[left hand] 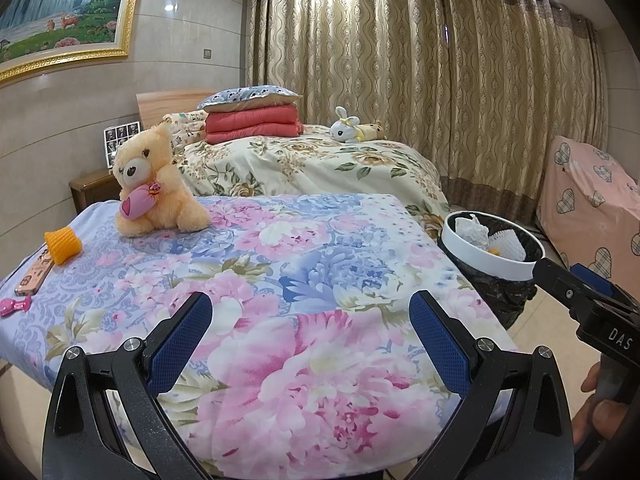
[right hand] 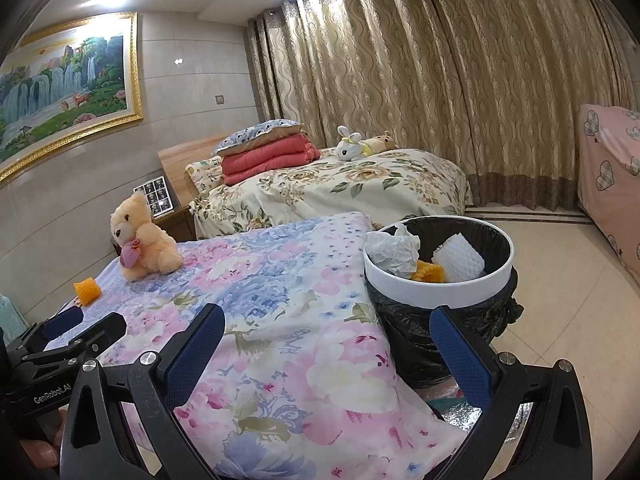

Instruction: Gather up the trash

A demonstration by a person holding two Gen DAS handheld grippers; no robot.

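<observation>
Trash left on the table: one orange foam-net fruit sleeve (left hand: 63, 246), lying on the floral pink-and-blue tablecloth (left hand: 304, 264) at its far-left side, just in front-left of the peach plush teddy bear (left hand: 154, 184). The bear sits upright and holds a pink heart pouch. Same sleeve shows in the right wrist view (right hand: 87, 290), near the table's left edge.

The bin, a round wastebasket with white rim and black bag liner (right hand: 440, 292), stands on the tile floor just beside the table's right edge. Inside it: crumpled white paper (right hand: 394, 254), a white foam-net sleeve (right hand: 460, 262), and another orange foam piece (right hand: 430, 272) between them, partly buried.

Left gripper (left hand: 310, 336): black frame, blue pads, jaws wide apart, nothing between them, hovering above the near middle of the tablecloth. It is well apart from the orange sleeve.

Right gripper (right hand: 326, 346): jaws also wide apart and empty, positioned over the table's near-right corner, with the right finger in front of the bin's bag. In the left wrist view its fingers overlap the near rim of the bin; whether they touch it, cannot tell.

Also on the table's left edge: a phone in a pinkish case (left hand: 34, 276), touching or just beside the sleeve, and a small pink plastic item (left hand: 14, 306) closer in.

Behind: a bed with cream floral duvet (left hand: 320, 164), and folded red blankets (left hand: 254, 124) stacked on it.
</observation>
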